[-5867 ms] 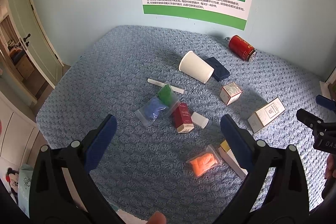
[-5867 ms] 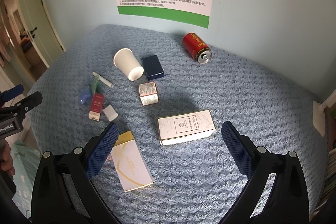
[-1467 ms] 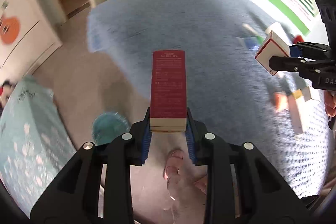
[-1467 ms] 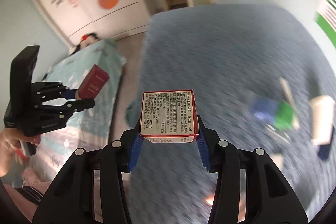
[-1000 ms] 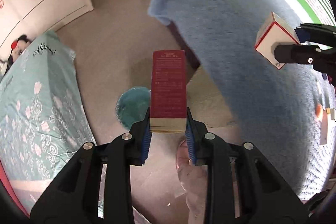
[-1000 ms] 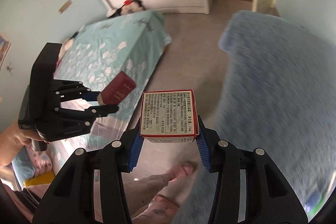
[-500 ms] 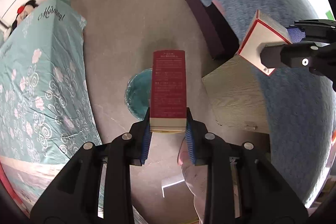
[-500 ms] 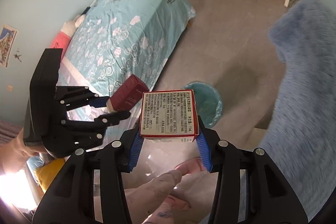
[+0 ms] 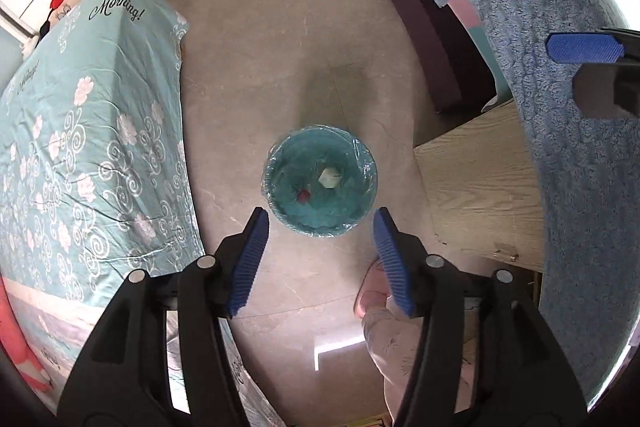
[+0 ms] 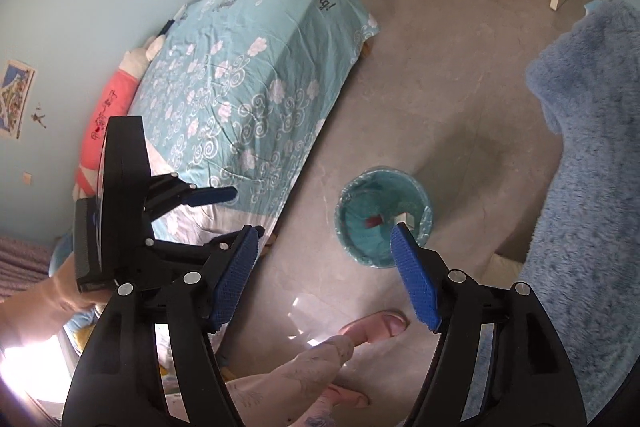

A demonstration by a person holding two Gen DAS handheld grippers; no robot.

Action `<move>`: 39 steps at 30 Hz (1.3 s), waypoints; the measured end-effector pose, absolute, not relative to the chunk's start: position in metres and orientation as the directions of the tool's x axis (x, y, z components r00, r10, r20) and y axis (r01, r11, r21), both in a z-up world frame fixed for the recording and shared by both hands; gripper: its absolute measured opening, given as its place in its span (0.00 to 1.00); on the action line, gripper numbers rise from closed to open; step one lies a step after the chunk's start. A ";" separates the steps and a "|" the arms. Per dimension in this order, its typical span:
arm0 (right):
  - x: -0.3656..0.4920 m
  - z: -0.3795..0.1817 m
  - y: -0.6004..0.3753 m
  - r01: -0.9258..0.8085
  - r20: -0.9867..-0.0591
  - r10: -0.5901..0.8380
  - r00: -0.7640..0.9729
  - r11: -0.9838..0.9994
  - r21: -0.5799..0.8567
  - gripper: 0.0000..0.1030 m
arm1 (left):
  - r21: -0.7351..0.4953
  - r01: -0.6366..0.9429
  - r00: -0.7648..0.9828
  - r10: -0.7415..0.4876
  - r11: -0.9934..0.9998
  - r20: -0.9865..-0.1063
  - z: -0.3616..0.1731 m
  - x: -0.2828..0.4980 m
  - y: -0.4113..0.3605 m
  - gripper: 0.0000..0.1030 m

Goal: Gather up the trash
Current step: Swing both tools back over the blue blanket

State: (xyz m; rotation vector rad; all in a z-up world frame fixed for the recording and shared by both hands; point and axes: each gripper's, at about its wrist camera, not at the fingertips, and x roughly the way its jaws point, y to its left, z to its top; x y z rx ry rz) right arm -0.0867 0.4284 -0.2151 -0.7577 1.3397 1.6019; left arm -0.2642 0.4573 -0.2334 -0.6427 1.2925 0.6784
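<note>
A teal trash bin [image 9: 320, 185] lined with a clear bag stands on the floor below me. Inside it lie the dark red box [image 9: 305, 195] and the white box [image 9: 329, 178]. My left gripper [image 9: 320, 259] is open and empty, right above the bin's near rim. My right gripper [image 10: 326, 277] is open and empty, above and beside the bin [image 10: 382, 221]. The red box [image 10: 372, 221] and white box [image 10: 402, 218] show in that view too. One blue pad of the right gripper [image 9: 582, 47] shows at the right edge of the left wrist view.
A bed with a teal flowered sheet [image 9: 80, 131] lies left of the bin. The blue fleece-covered table [image 9: 560, 67] with a wooden panel [image 9: 480, 187] is on the right. The person's slippered foot [image 10: 376, 327] stands near the bin. Grey floor surrounds the bin.
Both grippers have opened and let go. The dark red box and the white box have dropped out of them and now lie in the bin.
</note>
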 end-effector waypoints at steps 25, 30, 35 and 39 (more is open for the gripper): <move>0.035 -0.073 0.197 -0.870 -0.818 0.574 -0.045 0.379 0.314 0.76 | 0.049 -0.353 0.428 0.208 0.934 -0.880 -0.083 -0.139 0.349 0.77; 0.053 -0.062 0.100 -0.809 -0.825 0.558 0.090 0.524 0.266 0.83 | 0.011 -0.153 0.482 0.085 0.988 -0.872 -0.074 -0.089 0.293 0.77; 0.063 -0.062 0.007 -0.711 -0.832 0.513 0.212 0.665 0.229 0.83 | -0.018 0.058 0.497 -0.044 0.998 -0.867 -0.068 -0.042 0.238 0.78; 0.069 -0.070 -0.048 -0.637 -0.847 0.454 0.275 0.746 0.193 0.83 | -0.009 0.214 0.486 -0.115 0.977 -0.866 -0.066 -0.008 0.185 0.80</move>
